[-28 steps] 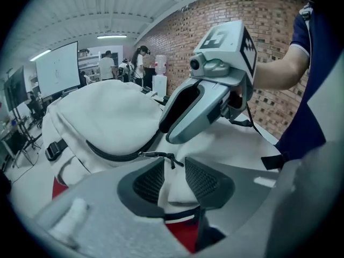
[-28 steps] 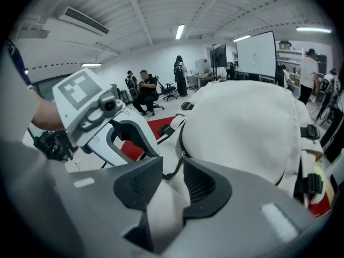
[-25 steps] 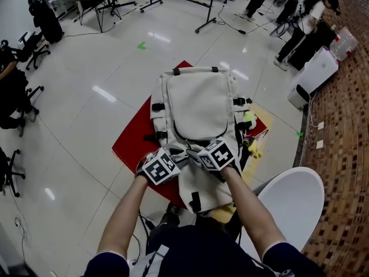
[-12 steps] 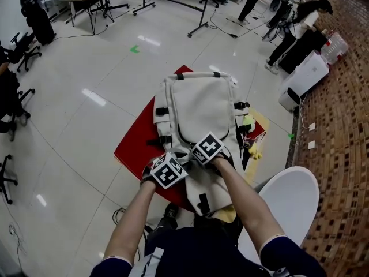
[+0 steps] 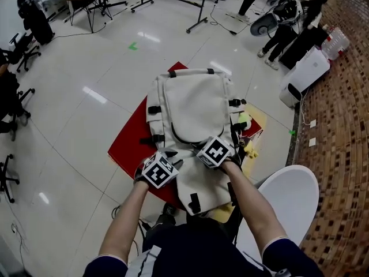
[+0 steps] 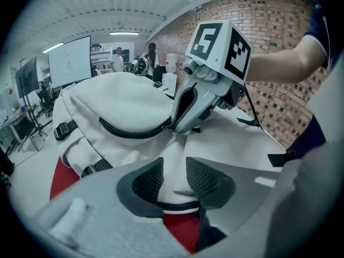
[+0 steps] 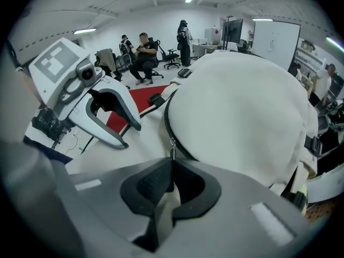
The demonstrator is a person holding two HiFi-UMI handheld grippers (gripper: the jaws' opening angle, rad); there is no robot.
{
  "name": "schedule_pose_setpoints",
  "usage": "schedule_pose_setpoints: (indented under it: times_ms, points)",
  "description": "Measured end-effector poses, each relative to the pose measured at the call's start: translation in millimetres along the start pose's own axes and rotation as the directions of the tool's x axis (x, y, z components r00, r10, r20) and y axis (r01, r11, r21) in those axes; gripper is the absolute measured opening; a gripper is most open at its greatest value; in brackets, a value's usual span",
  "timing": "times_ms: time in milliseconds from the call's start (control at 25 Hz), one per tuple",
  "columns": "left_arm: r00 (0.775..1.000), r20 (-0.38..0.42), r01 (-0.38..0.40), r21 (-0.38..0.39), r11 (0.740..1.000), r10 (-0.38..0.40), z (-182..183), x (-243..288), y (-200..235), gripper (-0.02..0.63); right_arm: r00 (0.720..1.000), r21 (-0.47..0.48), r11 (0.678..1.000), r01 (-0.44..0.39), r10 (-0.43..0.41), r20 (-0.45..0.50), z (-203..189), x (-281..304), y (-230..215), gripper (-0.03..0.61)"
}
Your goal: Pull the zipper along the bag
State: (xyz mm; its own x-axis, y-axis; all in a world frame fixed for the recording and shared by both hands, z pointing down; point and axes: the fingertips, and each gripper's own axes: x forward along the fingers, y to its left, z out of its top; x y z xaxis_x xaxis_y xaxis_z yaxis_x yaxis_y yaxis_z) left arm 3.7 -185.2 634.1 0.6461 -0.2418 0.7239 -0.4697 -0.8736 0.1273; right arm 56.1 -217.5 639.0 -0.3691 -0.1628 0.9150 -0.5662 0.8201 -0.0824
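Zipper pull (image 7: pixel 171 144): a small metal tab hanging from the slider at the near end of the dark zipper (image 7: pixel 166 114), which curved round the front pocket of the cream backpack (image 5: pixel 196 103).

Right gripper (image 7: pixel 172 171): jaws closing and nearly together, with the pads pinching the zipper pull between them.

Left gripper (image 6: pixel 173 168): jaws wide and opening. A fold of the backpack's white fabric lay between the pads and was not visibly pinched. Both grippers sat side by side at the backpack's near end.

Progress (judgement): the grip on the zipper pull was only just being made. The slider looked to be at one end of its track, so the whole run round the pocket remained. Whether the teeth beyond it were meshed or parted could not be told.

Surface: the backpack lay flat, front up, on a red mat (image 5: pixel 130 143) spread over a glossy pale floor (image 5: pixel 86 114).

Room: a brick-patterned strip (image 5: pixel 340 154) ran along the right, and a white round seat (image 5: pixel 294 201) stood near the operator. Office chairs (image 5: pixel 27 44) and standing people (image 5: pixel 285 30) were well apart at the far side.
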Motion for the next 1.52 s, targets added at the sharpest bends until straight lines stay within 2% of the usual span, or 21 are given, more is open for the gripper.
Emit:
schedule_pose_setpoints:
  times_ms: [160, 320, 400, 480, 640, 720, 880, 1040, 1240, 1520]
  points:
    - [0.999, -0.027, -0.022, -0.021, 1.000, 0.022, -2, -2, 4, 0.140, 1.000, -0.038, 0.999, 0.006, -0.006, 0.024, -11, -11, -11, 0.017]
    - [0.996, -0.012, -0.093, -0.014, 0.996, 0.093, 18, -12, 14, 0.137, 0.998, -0.052, 0.998, 0.019, -0.016, 0.055, -24, -22, -26, 0.017]
    - [0.992, -0.018, -0.123, 0.033, 0.992, 0.124, 33, -11, 14, 0.137, 0.997, -0.058, 0.998, 0.012, -0.007, 0.078, -29, -26, -29, 0.017]
    - [0.989, -0.024, -0.142, 0.112, 0.984, 0.146, 52, -2, 11, 0.137, 0.996, -0.082, 0.997, 0.005, 0.002, 0.093, -33, -29, -32, 0.017]
    - [0.988, -0.046, -0.130, 0.267, 0.955, 0.148, 88, 30, -2, 0.141, 0.994, -0.115, 0.993, 0.015, -0.003, 0.106, -43, -38, -42, 0.017]
    - [0.984, -0.079, -0.126, 0.321, 0.939, 0.159, 96, 47, -4, 0.154, 0.994, -0.120, 0.993, 0.007, 0.006, 0.106, -49, -43, -47, 0.017]
    - [0.961, -0.166, -0.138, 0.398, 0.907, 0.219, 90, 66, 3, 0.153, 0.991, -0.137, 0.990, -0.009, 0.027, 0.128, -58, -54, -57, 0.017]
    - [0.945, -0.174, -0.190, 0.398, 0.897, 0.278, 89, 68, 13, 0.086, 0.990, -0.175, 0.985, 0.005, 0.020, 0.140, -67, -64, -76, 0.017]
    - [0.945, -0.179, -0.204, 0.334, 0.920, 0.274, 86, 67, 15, 0.051, 0.994, -0.231, 0.973, 0.023, 0.003, 0.108, -71, -71, -101, 0.017]
    - [0.953, -0.166, -0.210, 0.237, 0.949, 0.252, 84, 63, 17, 0.039, 0.996, -0.278, 0.960, 0.026, -0.001, 0.089, -61, -72, -135, 0.026]
